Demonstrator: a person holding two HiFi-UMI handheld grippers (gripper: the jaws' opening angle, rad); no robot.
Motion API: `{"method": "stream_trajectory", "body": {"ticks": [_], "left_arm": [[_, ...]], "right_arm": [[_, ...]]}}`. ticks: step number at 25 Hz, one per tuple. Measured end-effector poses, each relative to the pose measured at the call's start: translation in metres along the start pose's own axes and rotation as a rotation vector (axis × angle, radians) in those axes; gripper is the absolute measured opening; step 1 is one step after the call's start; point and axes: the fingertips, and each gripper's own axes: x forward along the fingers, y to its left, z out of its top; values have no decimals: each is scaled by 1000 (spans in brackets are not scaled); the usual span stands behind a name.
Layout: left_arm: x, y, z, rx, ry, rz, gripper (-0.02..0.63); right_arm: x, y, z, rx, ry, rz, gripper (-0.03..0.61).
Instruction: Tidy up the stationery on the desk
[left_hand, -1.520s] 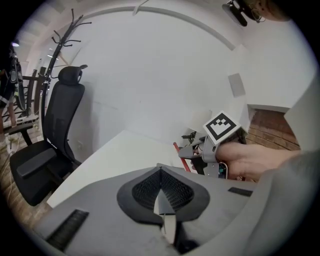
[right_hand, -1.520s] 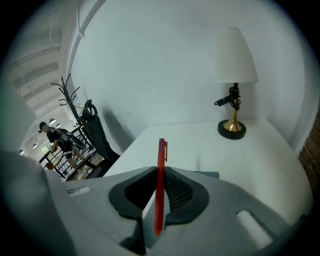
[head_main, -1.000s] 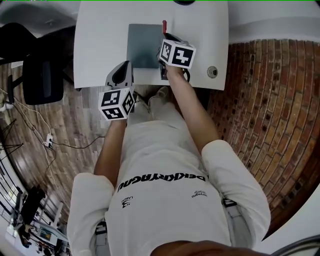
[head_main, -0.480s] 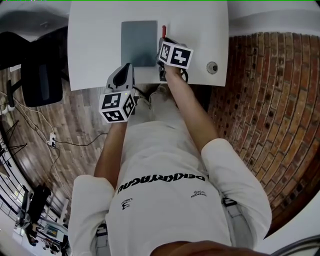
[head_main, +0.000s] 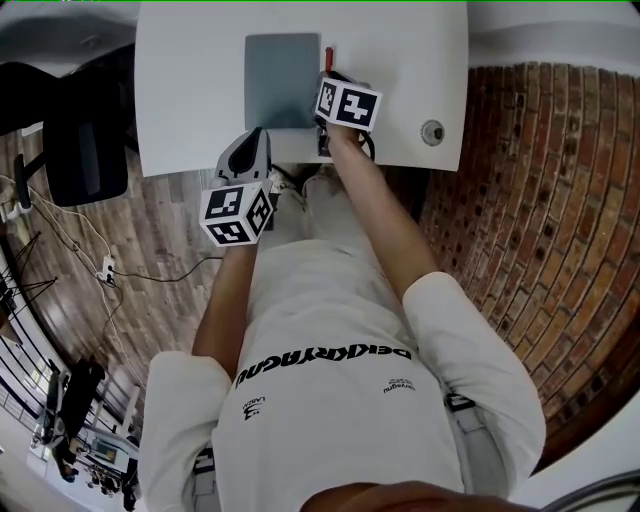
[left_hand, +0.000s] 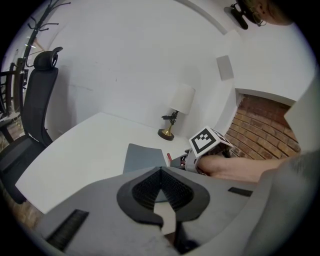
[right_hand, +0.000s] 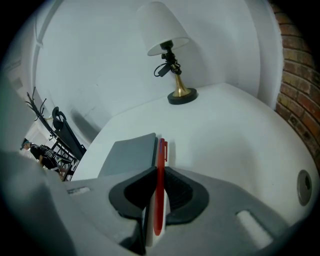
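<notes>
A grey notebook (head_main: 283, 80) lies flat on the white desk (head_main: 190, 90). My right gripper (head_main: 331, 77) hovers just off the notebook's right edge and is shut on a red pen (right_hand: 159, 190). The pen sticks out forward past the jaws, and its tip (head_main: 328, 54) runs along that same edge. The notebook (right_hand: 130, 155) sits just left of the pen in the right gripper view. My left gripper (head_main: 257, 138) is held at the desk's near edge, below the notebook, shut with nothing between its pads (left_hand: 150, 187). From the left gripper view, the right gripper's marker cube (left_hand: 207, 141) is beyond the notebook (left_hand: 144, 157).
A small lamp (right_hand: 170, 50) with a white shade and brass base stands at the back of the desk. A round cable grommet (head_main: 432, 131) is set in the desk's right part. A black office chair (head_main: 85, 150) stands to the left, a brick wall (head_main: 540, 200) to the right.
The head view has shifted slightly. Both grippers stay in nearly the same places beside the notebook, and the right one still holds the red pen.
</notes>
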Motion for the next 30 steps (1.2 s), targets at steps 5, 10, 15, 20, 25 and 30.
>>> {"method": "stream_trajectory", "body": {"ticks": [5,10,15,20,25,30], "left_arm": [[-1,2,-7,-10,10,1,-2],[0,7,-8,-22,15,-2,-3],[2,8,-9,-22,17,-6,-2],[1,11,-9,-24,19,-6,-2],[-2,10,-4,-22,8,-11,-3],[-10,2,13,0,-23,-17,-2]], "right_arm": [[6,0,-1,-6,6,-13,48],[13,2,-3,-8,17,-30,48],[15,1,-4,-11,16,-34,49],[14,1,-3,-26,11,-31,66],[0,6,7,-54,-30,-16,77],[-28,18,9,-80,-71,36,77]]}}
